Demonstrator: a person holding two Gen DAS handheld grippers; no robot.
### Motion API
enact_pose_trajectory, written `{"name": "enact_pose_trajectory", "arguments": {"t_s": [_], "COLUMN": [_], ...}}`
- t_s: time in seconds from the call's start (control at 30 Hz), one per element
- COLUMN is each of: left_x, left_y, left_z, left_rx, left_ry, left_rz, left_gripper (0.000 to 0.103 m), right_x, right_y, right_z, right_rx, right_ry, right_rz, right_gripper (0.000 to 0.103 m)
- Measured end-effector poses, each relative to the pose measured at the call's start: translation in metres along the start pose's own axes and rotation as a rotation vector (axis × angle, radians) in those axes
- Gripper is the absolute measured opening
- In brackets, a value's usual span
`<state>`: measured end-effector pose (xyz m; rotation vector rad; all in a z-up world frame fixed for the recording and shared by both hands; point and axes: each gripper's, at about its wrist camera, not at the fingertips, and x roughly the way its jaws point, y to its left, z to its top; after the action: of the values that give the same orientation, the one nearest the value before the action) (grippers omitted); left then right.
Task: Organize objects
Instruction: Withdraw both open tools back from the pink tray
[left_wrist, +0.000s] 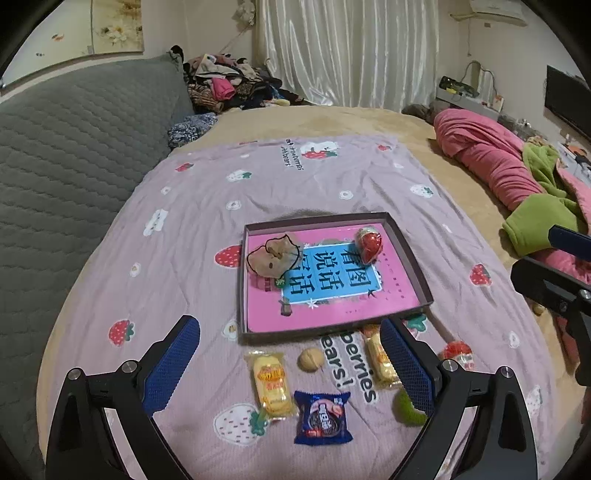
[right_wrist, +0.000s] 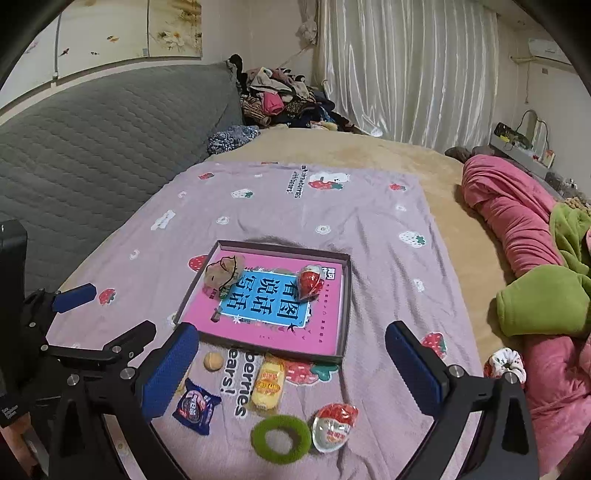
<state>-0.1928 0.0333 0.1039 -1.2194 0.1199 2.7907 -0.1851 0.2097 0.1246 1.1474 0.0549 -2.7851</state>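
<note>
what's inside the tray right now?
In the tray: a brown plush toy at the far left and a red foil-wrapped egg at the far right, both on a pink printed sheet. Anything under the sheet is hidden.

Black-framed tongs (left_wrist: 290, 363), blue textured pads (left_wrist: 173, 363), silver screws

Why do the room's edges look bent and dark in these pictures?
Fisheye lenses: both wrist views curve the curtain and the grey headboard, with black corners around the circular image; the tray at centre stays sharp, evenly lit, without glare.
</note>
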Motion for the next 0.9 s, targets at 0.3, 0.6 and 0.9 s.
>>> {"name": "enact_pose_trajectory", "arguments": {"t_s": [0.3, 0.6, 0.9], "left_x": [-0.025, -0.043, -0.054], "left_y": [-0.007, -0.013, -0.018], "left_z": [-0.027, -0.058, -0.082], "left_rx": [0.024, 0.009, -0.008], "left_ry": [-0.006, -0.005, 0.0], "left_rz": [0.008, -0.011, -0.018], "left_gripper": [0.098, 0.098, 0.098], "right_x": [-0.024, -0.038, -0.05], "right_y": [0.003, 0.009, 0.019], "right_z": [-0.027, -0.062, -0.086], "right_rx": [-0.012, -0.026, -0.024], "right_ry": [-0.001, 0.016, 0.001], "right_rz": [-0.006, 0.017, 0.031], "right_gripper": [0.102, 0.102, 0.102]}}
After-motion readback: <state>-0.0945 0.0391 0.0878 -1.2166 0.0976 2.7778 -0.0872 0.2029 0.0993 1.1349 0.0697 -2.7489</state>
